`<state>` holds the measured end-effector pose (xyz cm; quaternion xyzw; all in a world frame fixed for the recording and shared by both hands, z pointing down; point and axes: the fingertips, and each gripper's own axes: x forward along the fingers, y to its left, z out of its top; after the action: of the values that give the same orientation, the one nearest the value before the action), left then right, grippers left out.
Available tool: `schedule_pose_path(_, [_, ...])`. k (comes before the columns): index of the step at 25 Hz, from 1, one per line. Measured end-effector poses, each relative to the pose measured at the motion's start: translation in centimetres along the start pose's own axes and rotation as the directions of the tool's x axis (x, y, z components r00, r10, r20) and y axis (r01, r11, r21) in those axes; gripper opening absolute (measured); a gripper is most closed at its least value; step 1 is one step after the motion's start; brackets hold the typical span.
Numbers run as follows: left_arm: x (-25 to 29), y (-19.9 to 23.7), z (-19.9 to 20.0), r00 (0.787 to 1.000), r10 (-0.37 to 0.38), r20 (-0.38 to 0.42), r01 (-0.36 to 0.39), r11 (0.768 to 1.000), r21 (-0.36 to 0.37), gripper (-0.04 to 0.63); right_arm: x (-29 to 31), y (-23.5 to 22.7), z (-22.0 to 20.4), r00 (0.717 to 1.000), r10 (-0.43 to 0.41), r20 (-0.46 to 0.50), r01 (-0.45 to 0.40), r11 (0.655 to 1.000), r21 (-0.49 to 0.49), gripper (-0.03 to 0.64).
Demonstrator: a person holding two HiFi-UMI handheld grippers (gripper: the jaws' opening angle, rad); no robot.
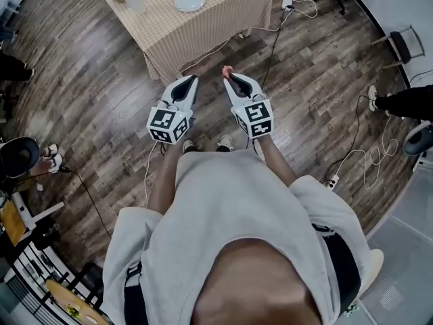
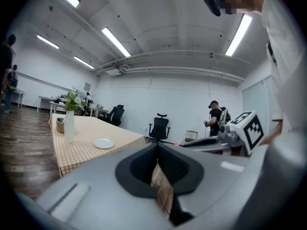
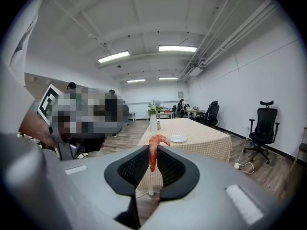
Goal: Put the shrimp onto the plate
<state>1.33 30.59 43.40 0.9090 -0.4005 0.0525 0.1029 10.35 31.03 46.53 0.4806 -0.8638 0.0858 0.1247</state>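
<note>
Right gripper [image 3: 154,146] clamped mid-body on shrimp [image 3: 152,158] — likely light, soft, slippery; left gripper [image 2: 157,148] closed, empty — plate [image 3: 178,138] ahead

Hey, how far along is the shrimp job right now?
Done: the shrimp is picked up, pinched in the right gripper. In hand: it is held over the wood floor, short of the table. Left: lay it on the white plate, which looks bare.
</note>
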Motion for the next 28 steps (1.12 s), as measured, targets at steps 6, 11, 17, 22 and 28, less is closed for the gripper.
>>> schedule_pose_path(6, [0.9, 0.0, -1.1, 0.999, 0.033, -0.012, -0.033, 0.999, -0.024, 0.009, 0.8, -1.3, -1.0, 0.999, 0.032, -0.017, -0.032, 0.999, -0.002, 0.053])
schedule_pose_path(11, [1.6, 0.9, -1.5, 0.999, 0.049, -0.018, -0.049, 0.998, -0.032, 0.009, 1.7, -2.1, -1.0, 0.999, 0.039, -0.023, -0.04, 0.999, -0.006, 0.054])
schedule_pose_path(17, [2.6, 2.6, -1.8, 0.998, 0.052, -0.02, -0.052, 0.998, -0.028, 0.009, 2.6, -3.2, -1.4, 0.999, 0.032, -0.026, -0.032, 0.999, 0.006, 0.054])
schedule_pose_path(22, [4.4, 4.1, -1.5, 0.999, 0.048, -0.014, -0.049, 0.998, -0.031, 0.009, 4.1, -4.6, -1.1, 1.0, 0.021, -0.019, -0.021, 1.0, 0.005, 0.054])
schedule_pose_path(28, [7.6, 7.3, -0.9, 1.0, 0.025, -0.007, -0.025, 0.999, -0.026, 0.009, 8.1, -6.6, -0.4, 1.0, -0.002, -0.022, 0.002, 1.0, 0.002, 0.054])
